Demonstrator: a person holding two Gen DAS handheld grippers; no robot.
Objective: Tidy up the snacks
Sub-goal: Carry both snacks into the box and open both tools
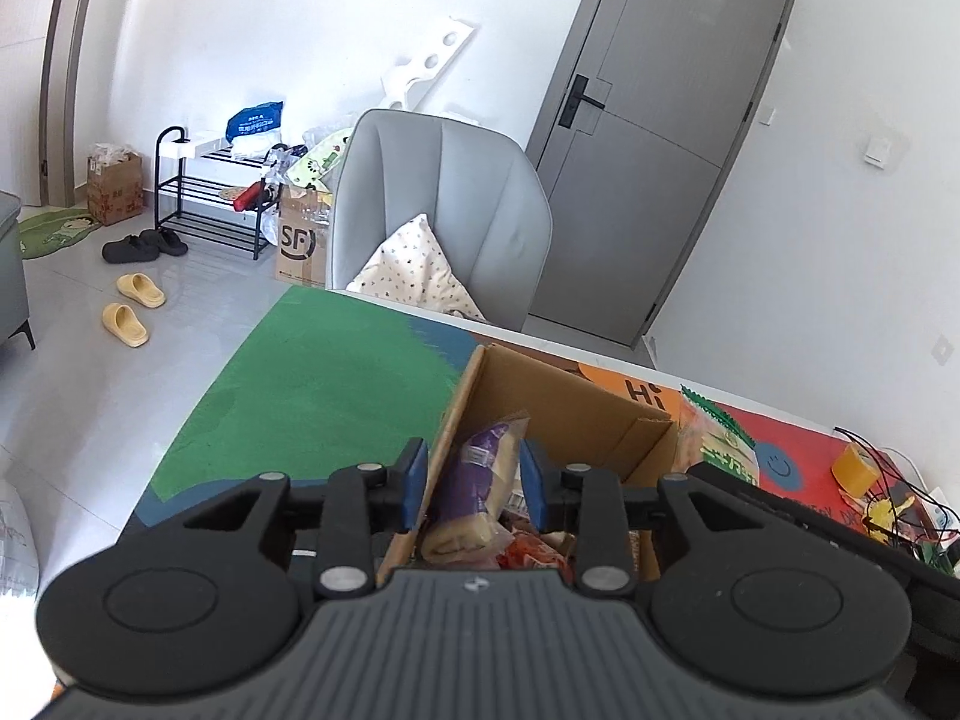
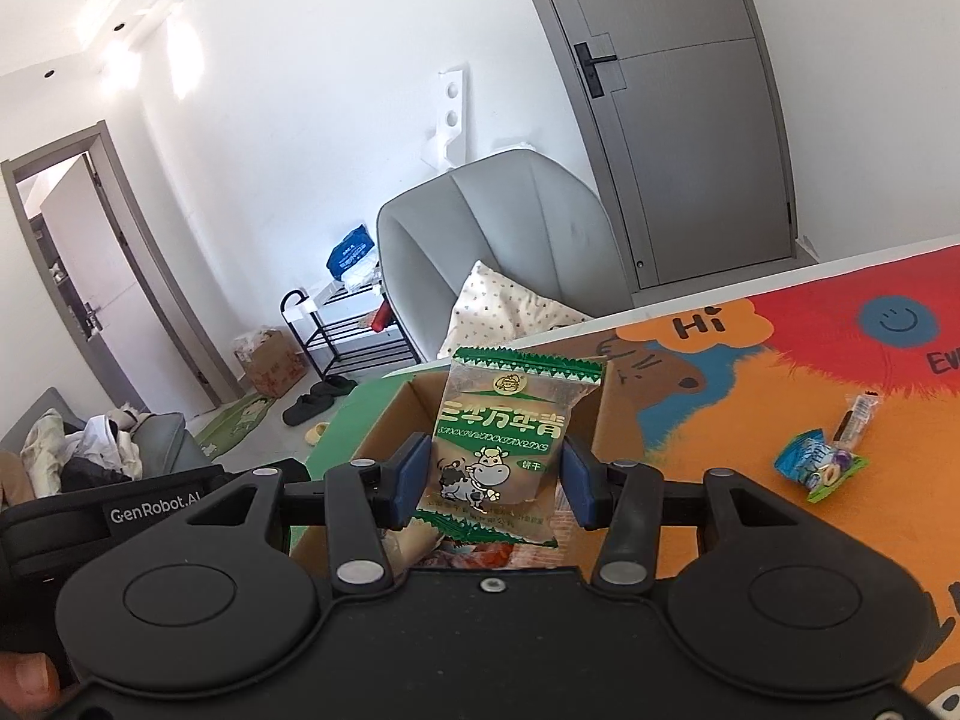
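My left gripper (image 1: 474,483) is shut on a purple and cream snack packet (image 1: 480,492), held upright over the open cardboard box (image 1: 576,408). More snacks lie in the box's bottom (image 1: 528,549). My right gripper (image 2: 495,477) is shut on a green cow-print biscuit packet (image 2: 501,450), held above the same box (image 2: 390,420). That green packet also shows at the right in the left wrist view (image 1: 720,444). The left gripper's body (image 2: 150,510) shows at the left of the right wrist view.
The box stands on a colourful mat (image 2: 750,408) on the table. A blue snack packet (image 2: 819,465) and a small clear-wrapped stick (image 2: 855,417) lie on the mat to the right. A yellow tape roll (image 1: 855,468) and cables sit far right. A grey chair (image 1: 444,210) stands behind the table.
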